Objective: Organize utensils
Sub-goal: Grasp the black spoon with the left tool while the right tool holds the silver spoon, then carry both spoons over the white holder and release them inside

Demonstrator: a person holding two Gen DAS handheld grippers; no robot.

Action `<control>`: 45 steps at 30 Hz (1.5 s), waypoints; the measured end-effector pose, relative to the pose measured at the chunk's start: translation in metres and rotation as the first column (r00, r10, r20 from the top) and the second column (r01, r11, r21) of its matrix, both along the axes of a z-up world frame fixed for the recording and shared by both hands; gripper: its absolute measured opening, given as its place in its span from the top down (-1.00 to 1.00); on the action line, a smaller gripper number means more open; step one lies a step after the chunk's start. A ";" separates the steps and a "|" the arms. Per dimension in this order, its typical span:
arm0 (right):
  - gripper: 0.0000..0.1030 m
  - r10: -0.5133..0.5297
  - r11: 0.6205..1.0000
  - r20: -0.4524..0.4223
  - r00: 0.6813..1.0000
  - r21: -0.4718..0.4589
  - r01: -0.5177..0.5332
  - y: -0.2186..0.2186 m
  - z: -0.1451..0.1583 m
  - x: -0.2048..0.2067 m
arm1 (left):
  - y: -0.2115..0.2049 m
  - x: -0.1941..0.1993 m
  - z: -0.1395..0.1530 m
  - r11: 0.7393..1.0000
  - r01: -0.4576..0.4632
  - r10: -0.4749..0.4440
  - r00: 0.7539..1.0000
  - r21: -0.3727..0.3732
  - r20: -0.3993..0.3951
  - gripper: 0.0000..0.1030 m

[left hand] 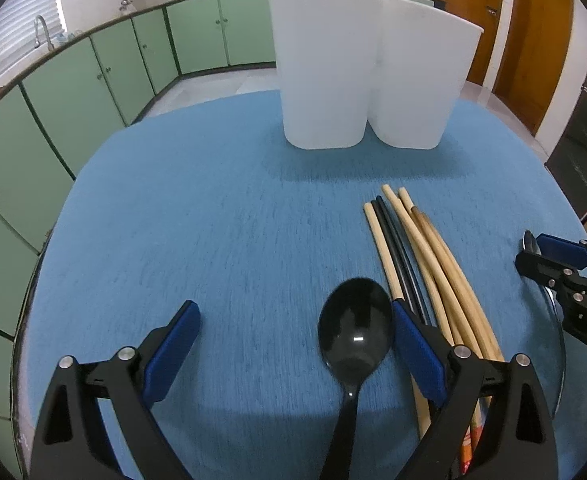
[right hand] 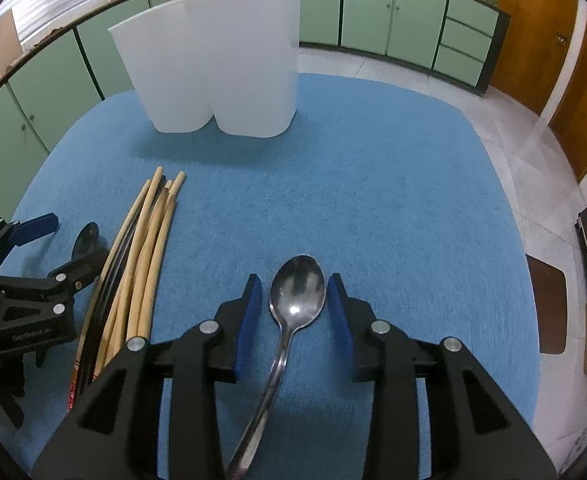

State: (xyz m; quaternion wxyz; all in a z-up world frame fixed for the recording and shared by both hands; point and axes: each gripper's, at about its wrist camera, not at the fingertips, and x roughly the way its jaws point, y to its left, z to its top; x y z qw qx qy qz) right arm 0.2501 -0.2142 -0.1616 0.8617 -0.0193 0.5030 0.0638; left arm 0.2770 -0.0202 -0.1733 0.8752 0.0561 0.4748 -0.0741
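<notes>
A black plastic spoon (left hand: 355, 328) lies on the blue table cloth (left hand: 233, 220), between the fingers of my open left gripper (left hand: 295, 322), close to the right finger. A metal spoon (right hand: 297, 294) lies between the fingers of my right gripper (right hand: 293, 300), which is open around its bowl with a small gap each side. A bundle of wooden and black chopsticks (left hand: 421, 264) lies between the two grippers; it also shows in the right wrist view (right hand: 145, 248). A white two-compartment holder (left hand: 365, 76) stands upright at the far side of the table, also in the right wrist view (right hand: 221, 64).
Green kitchen cabinets (left hand: 105, 76) run along the back and left. A wooden door (left hand: 533, 40) is at the right. The right gripper shows at the right edge of the left wrist view (left hand: 565, 272). The left gripper shows at the left of the right wrist view (right hand: 25, 280).
</notes>
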 end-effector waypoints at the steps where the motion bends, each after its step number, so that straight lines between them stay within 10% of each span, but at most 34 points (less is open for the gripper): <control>1: 0.29 -0.004 1.000 -0.015 1.000 0.020 0.005 -0.001 -0.001 0.002 | 0.000 0.002 0.000 1.000 0.004 -0.004 1.000 -0.011 -0.005 -0.78; 10: 0.46 -0.018 0.999 -0.107 0.994 0.024 0.021 -0.002 -0.001 0.018 | -0.002 0.001 0.010 0.995 0.071 -0.072 0.997 -0.070 -0.005 0.33; 20: 0.47 0.071 0.991 0.214 0.974 0.094 -0.093 -0.009 0.047 -0.009 | 0.024 -0.028 0.062 0.951 0.109 -0.039 0.971 -0.291 0.238 0.33; 32: 0.47 0.016 0.971 0.415 0.910 0.211 -0.113 -0.028 0.113 0.005 | 0.020 -0.029 0.121 0.951 0.123 0.042 0.857 -0.283 0.513 0.33; 45: 0.47 -0.120 0.967 0.578 0.807 0.252 -0.036 -0.035 0.198 0.096 | -0.015 0.078 0.187 0.968 0.091 0.099 0.720 -0.235 0.687 0.33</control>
